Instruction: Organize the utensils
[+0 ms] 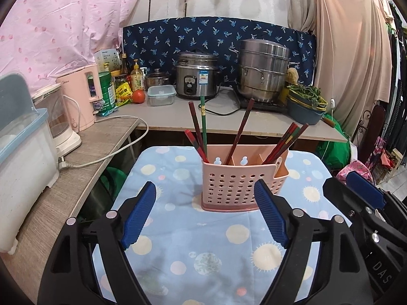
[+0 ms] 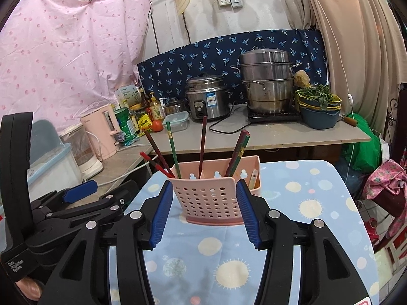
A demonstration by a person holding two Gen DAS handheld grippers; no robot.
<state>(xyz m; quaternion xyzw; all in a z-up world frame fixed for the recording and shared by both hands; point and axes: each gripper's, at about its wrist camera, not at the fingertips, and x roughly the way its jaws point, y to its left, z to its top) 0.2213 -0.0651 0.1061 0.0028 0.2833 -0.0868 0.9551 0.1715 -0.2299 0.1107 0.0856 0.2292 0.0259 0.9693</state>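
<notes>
Pink perforated plastic makes up the utensil holder point(image 1: 241, 188), which stands upright on a small table under a blue cloth point(image 1: 183, 239) printed with suns and planets. Inner walls split it into compartments: several red, brown and green chopsticks point(image 1: 201, 129) lean out of the left one, a single brown stick rises from the middle, and a bundle of red ones fans from the right. The right wrist view alone shows a pale spoon-like handle point(image 2: 253, 179) in the far right pocket, though what it belongs to is hard to make out.

Both pairs of jaws stand apart with nothing pressed between them. The left gripper point(image 1: 204, 216) sits wide open in front of the holder, while the right gripper point(image 2: 203, 216) flanks the holder's front face without its blue pads visibly touching it. Each view catches the other gripper only in part at its edge.

Behind, a counter carries a rice cooker point(image 1: 195, 76) and a stacked steel steamer point(image 1: 264, 71); their contents are hidden
</notes>
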